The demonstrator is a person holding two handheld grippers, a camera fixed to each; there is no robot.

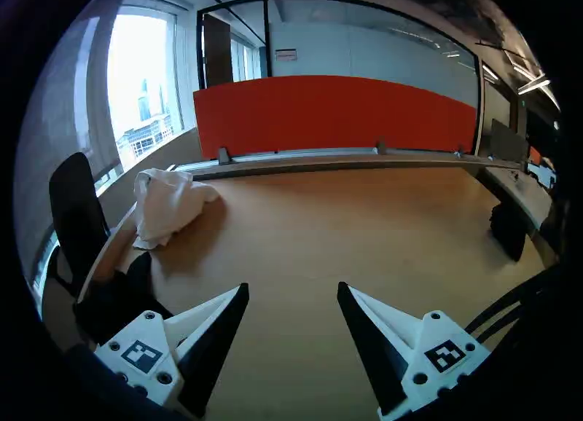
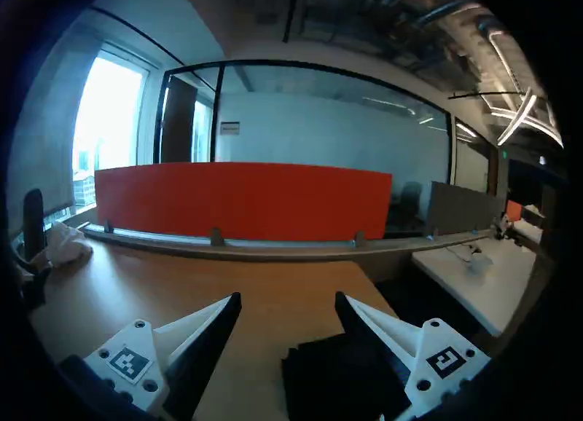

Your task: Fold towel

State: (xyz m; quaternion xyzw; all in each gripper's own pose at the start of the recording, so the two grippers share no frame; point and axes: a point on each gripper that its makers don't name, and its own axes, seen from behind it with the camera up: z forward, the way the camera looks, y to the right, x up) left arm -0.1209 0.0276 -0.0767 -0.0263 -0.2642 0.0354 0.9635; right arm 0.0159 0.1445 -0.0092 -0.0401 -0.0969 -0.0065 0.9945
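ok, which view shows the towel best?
Left gripper view: the towel lies crumpled on the desk, far left, whole and clear. In the right gripper view the towel is a small lump at the far left.

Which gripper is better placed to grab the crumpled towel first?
Probably left. In the left gripper view the white towel lies ahead-left on the wooden desk, moderately near the left gripper, jaws open. From the right gripper, also open, it sits far off at the left edge.
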